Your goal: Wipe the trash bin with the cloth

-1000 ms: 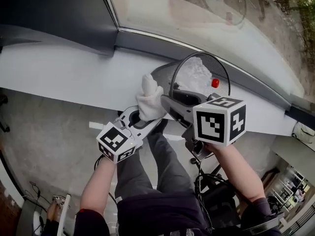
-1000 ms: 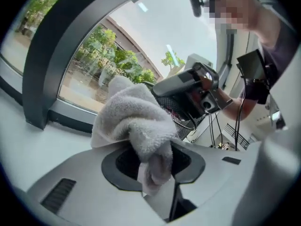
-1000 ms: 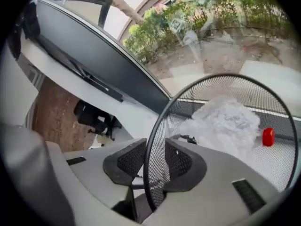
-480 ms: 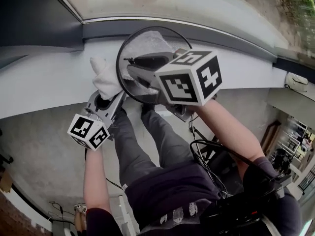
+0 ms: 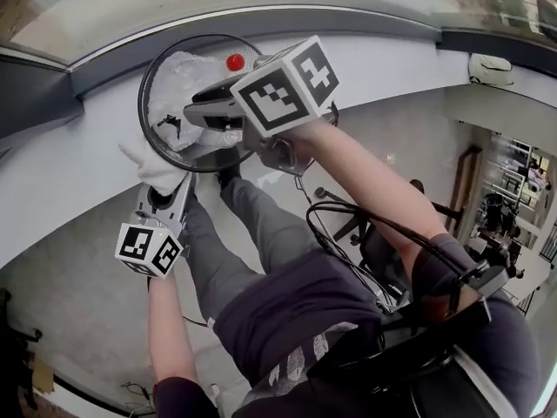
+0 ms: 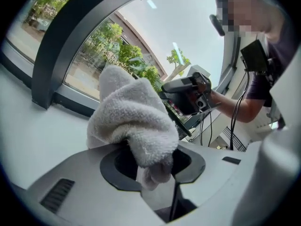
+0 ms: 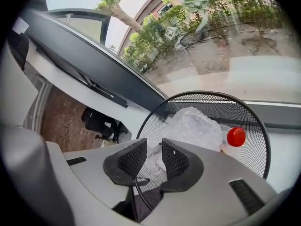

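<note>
A black mesh trash bin [image 5: 165, 138] lies on the white ledge, its mouth turned toward me. Crumpled clear plastic [image 5: 185, 81] and a red cap [image 5: 235, 62] lie inside. My right gripper [image 5: 202, 118] is shut on the bin's rim; in the right gripper view the mesh wall [image 7: 211, 105] runs between the pads [image 7: 175, 160]. My left gripper [image 5: 165, 190] is shut on a white terry cloth [image 5: 154, 167], which sits against the bin's outer lower-left side. In the left gripper view the cloth [image 6: 134, 119] bulges out of the jaws and hides the fingertips.
The white ledge [image 5: 70, 190] runs under a window [image 5: 104, 11] with a dark frame. Below it are the person's legs [image 5: 261, 233], loose black cables [image 5: 348, 225] and a chair base. A small white object [image 5: 489, 68] rests on the ledge at far right.
The head view has swung, so the bin and both grippers now show at upper left. The bin has turned in the right gripper's hold. The cloth has stayed at the bin's outer left side.
</note>
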The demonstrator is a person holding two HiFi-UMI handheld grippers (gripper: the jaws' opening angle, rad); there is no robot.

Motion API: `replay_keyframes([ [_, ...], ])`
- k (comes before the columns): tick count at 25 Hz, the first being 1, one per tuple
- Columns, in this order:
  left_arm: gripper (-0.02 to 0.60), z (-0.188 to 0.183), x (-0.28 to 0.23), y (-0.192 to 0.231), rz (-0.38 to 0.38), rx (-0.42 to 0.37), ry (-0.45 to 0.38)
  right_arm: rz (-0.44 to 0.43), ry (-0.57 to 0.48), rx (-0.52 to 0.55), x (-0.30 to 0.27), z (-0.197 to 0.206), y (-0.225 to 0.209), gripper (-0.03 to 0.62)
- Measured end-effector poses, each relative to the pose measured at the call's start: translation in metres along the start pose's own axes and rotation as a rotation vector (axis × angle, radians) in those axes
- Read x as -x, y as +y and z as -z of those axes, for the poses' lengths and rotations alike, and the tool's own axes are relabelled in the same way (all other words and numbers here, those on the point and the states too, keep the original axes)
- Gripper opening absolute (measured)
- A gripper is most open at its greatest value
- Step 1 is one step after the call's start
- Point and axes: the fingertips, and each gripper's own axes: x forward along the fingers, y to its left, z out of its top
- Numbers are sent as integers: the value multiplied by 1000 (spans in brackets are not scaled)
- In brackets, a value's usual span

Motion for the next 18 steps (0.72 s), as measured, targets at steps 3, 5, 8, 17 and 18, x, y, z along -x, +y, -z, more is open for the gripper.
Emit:
replay_keyframes([
  [3, 114, 13, 3, -7, -32, 38, 12, -73, -41, -50, 2, -4, 11, 100],
  [5, 115, 23, 0, -16, -56, 51, 19, -100, -49, -46, 11, -3, 12, 100],
  [8, 115, 37, -14, -27, -65, 62, 10, -83, -24, 46, 31, 15, 2, 100],
  [17, 115, 10, -5, 10, -146, -34, -45, -14, 709, 1254, 45, 116, -14, 206],
  [18, 115, 4, -5, 12, -150, -55, -47, -58, 722, 1207, 49, 113, -8, 227],
])
